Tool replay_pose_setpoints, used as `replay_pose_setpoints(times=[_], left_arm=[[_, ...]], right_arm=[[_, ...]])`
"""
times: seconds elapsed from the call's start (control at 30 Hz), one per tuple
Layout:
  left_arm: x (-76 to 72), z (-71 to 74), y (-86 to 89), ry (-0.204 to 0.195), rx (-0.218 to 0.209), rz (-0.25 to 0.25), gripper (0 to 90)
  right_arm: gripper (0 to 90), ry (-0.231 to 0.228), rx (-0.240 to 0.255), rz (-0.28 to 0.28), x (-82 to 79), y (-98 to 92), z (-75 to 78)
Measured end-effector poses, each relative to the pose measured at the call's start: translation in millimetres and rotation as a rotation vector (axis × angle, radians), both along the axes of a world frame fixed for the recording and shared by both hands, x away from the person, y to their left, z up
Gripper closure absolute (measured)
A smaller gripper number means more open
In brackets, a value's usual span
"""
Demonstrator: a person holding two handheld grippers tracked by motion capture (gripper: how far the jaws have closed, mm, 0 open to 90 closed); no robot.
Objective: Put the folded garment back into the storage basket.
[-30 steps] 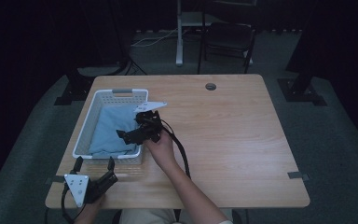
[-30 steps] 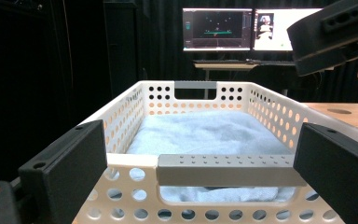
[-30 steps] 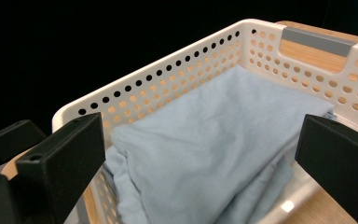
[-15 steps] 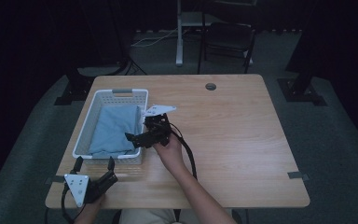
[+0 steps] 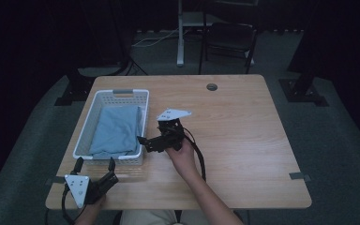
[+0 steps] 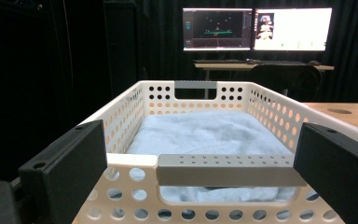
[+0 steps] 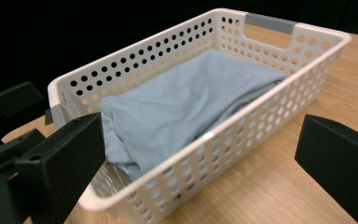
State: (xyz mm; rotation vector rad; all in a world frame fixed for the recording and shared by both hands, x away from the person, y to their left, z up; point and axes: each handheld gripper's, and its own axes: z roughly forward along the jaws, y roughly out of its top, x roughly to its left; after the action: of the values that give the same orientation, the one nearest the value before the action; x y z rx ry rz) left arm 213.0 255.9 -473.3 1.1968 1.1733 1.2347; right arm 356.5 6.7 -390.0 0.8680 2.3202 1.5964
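A wooden table (image 5: 243, 140) is seen from above, with a white perforated basket (image 5: 85, 136) placed on its left half, the long side running from near to far. Grey handle strips are set into both short ends of the basket. A light blue folded cloth (image 5: 116, 130) is laid flat inside the basket and covers most of its floor; its near edge is slightly bunched against the near wall.

The right gripper (image 5: 146, 142) is held in the person's right hand (image 5: 183, 152) just to the right of the basket's near right corner, above the table. Its jaws are spread wide and pointed left toward the basket, with nothing between them. In the right gripper view the basket (image 7: 265, 88) and the cloth (image 7: 186, 102) are seen between and beyond the jaws, apart from them.

The left gripper (image 5: 93, 165) is held at the near left edge of the table, just in front of the basket's near short end. Its jaws are also spread wide and empty. In the left gripper view the near grey handle (image 6: 223, 169) is framed between the jaws, with the cloth (image 6: 205, 133) lying beyond it.
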Motion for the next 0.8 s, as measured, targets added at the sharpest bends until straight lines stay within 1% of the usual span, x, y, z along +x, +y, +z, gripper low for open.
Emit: replay_pose_setpoints(times=[0.13, 0.2, 0.27, 0.37, 0.5, 0.63, 0.73, 0.8], left_arm=[[-0.1, 0.0, 0.0, 0.001, 0.0, 0.0, 3.9], [-0.1, 0.0, 0.0, 0.001, 0.001, 0.0, 3.9], [-0.1, 0.0, 0.1, 0.002, 0.001, 0.0, 3.9], [0.0, 0.0, 0.0, 0.002, 0.001, 0.002, 3.9], [0.0, 0.0, -0.1, 0.002, 0.001, 0.004, 3.9], [0.0, 0.1, -0.1, 0.002, 0.001, 0.005, 3.9], [-0.1, 0.0, -0.1, 0.002, 0.001, 0.005, 3.9], [-0.1, 0.0, -0.1, 0.002, 0.001, 0.005, 3.9]], right_arm=[[1.5, -0.009, -0.018, -0.005, -5.4, -8.7, -1.5], [1.5, -0.012, -0.018, -0.008, -7.4, -14.2, -2.2], [1.5, -0.003, -0.018, -0.016, -9.5, -21.7, -3.2], [1.5, 0.0, -0.02, -0.025, -11.7, -30.3, -5.2], [1.5, -0.002, -0.04, -0.03, -15.9, -38.1, -7.5], [1.5, 0.001, -0.029, -0.042, -21.3, -47.5, -9.9], [1.5, -0.002, -0.049, -0.056, -23.9, -54.4, -10.7], [1.5, -0.007, -0.049, -0.061, -25.7, -60.2, -10.5]])
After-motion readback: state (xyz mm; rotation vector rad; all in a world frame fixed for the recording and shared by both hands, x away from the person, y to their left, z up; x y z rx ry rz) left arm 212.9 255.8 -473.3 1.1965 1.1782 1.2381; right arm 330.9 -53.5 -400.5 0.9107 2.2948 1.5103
